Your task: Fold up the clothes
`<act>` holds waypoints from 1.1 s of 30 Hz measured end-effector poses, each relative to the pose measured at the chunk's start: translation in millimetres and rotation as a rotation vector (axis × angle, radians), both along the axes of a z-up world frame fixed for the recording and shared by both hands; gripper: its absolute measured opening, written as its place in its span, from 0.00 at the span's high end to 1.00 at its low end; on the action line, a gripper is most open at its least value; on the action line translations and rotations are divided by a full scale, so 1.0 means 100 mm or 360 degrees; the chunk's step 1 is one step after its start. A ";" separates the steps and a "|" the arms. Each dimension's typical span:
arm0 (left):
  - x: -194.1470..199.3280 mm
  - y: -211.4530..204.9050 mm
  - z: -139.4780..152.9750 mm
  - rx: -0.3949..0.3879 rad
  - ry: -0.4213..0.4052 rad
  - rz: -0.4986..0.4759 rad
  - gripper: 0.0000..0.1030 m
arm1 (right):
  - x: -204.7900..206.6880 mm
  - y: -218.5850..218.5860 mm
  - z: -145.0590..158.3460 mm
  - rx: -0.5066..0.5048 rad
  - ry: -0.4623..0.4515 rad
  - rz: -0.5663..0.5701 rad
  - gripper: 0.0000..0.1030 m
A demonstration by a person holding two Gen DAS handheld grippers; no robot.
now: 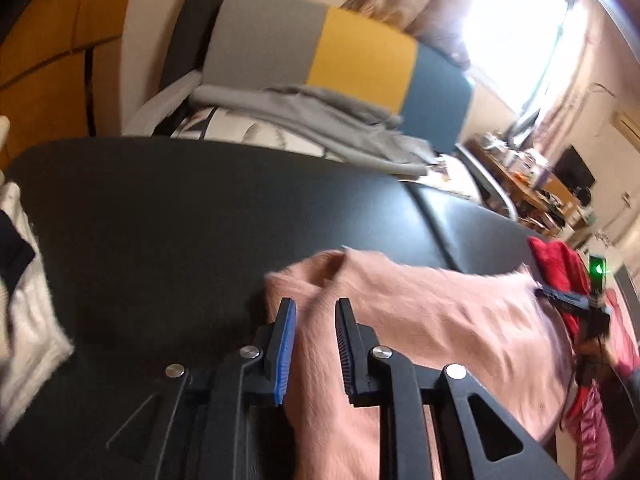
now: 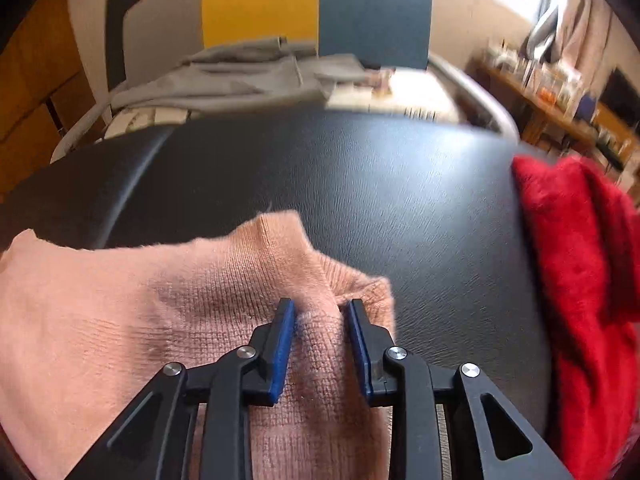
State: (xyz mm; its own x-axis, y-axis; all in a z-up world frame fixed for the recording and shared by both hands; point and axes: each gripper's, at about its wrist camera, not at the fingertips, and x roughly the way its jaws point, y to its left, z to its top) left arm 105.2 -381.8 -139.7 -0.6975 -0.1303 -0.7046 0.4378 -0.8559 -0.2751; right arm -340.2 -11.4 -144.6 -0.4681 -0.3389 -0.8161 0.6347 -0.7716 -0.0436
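Note:
A fuzzy pink sweater [image 1: 440,312] [image 2: 120,320] hangs stretched over the black padded table [image 1: 180,220] [image 2: 400,180], held between both grippers. My left gripper [image 1: 316,304] is shut on a bunched edge of it, and the cloth fills the gap between the blue pads. My right gripper [image 2: 320,304] is shut on a ribbed corner at the sweater's other end. In the left wrist view the right gripper [image 1: 564,296] shows at the far right, gripping the pink cloth. What lies under the sweater is hidden.
A red fuzzy garment [image 2: 580,260] [image 1: 556,264] lies at the table's right edge. A white knit garment [image 1: 28,320] sits at its left edge. Beyond the table is a bed with grey clothes [image 1: 320,120] and a grey, yellow and blue headboard [image 2: 260,4].

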 end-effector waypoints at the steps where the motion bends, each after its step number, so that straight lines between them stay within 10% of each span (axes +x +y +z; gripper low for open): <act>1: 0.06 0.10 0.00 -0.0011 -0.0005 -0.0042 0.81 | 0.07 0.02 0.08 -0.0024 0.0042 0.0015 0.73; 9: 0.41 0.72 -0.32 -0.0116 -0.0181 -0.0207 0.81 | 0.78 0.37 0.44 -0.0223 -0.0048 0.0302 0.58; 19: 0.60 0.83 -0.58 -0.0144 -0.0278 -0.0162 0.79 | 1.26 1.22 -0.20 -0.0259 -0.0378 0.0115 0.59; 33: 0.72 0.83 -0.45 -0.0061 -0.0209 0.0054 0.79 | 1.51 1.10 -0.24 -0.0209 -0.0257 0.0119 0.56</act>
